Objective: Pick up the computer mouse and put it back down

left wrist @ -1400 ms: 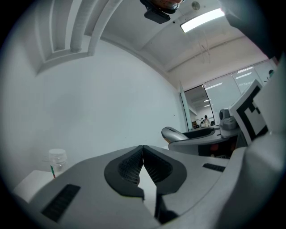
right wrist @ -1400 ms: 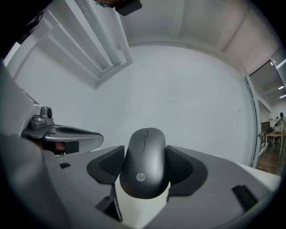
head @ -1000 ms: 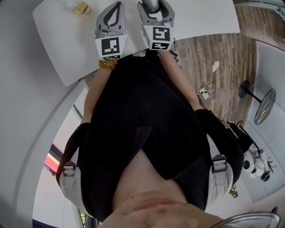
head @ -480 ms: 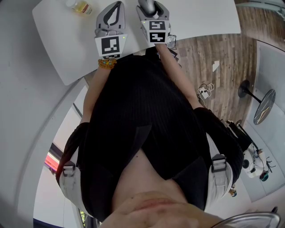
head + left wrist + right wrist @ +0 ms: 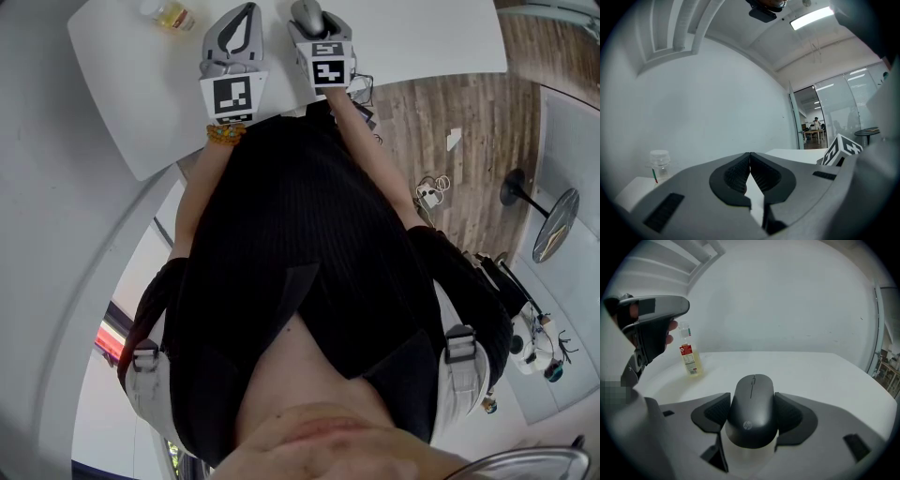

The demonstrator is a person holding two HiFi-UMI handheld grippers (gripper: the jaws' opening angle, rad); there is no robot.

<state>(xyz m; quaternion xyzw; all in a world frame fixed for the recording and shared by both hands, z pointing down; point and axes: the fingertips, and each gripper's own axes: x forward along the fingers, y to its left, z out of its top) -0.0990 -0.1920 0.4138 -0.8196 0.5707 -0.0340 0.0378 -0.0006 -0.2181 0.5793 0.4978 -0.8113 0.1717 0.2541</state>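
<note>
A small clear bottle (image 5: 690, 359) stands upright on the white desk (image 5: 811, 371), toward its left side, with pale yellow liquid (image 5: 692, 370) in its lower part and a red-and-white label (image 5: 686, 354) above that; its cap is on. The right tool (image 5: 753, 412) is partly spread, its two dark ribbed pads (image 5: 715, 412) pressed against the sides of the black mouse (image 5: 752, 416), which sits lengthwise between them with its rear end nearest the camera and its wheel pointing away. Whether the mouse rests on the desk or hangs just above it cannot be told. From the head view the mouse (image 5: 307, 14) lies at the front of the right tool (image 5: 319, 23), over the desk (image 5: 412, 37), well apart from the bottle (image 5: 172, 14). The left tool (image 5: 750, 176) is pressed together, pads meeting along one line with nothing between them, and it hovers over the desk beside the right one. Beyond the desk rises a plain white wall (image 5: 787, 301).
</note>
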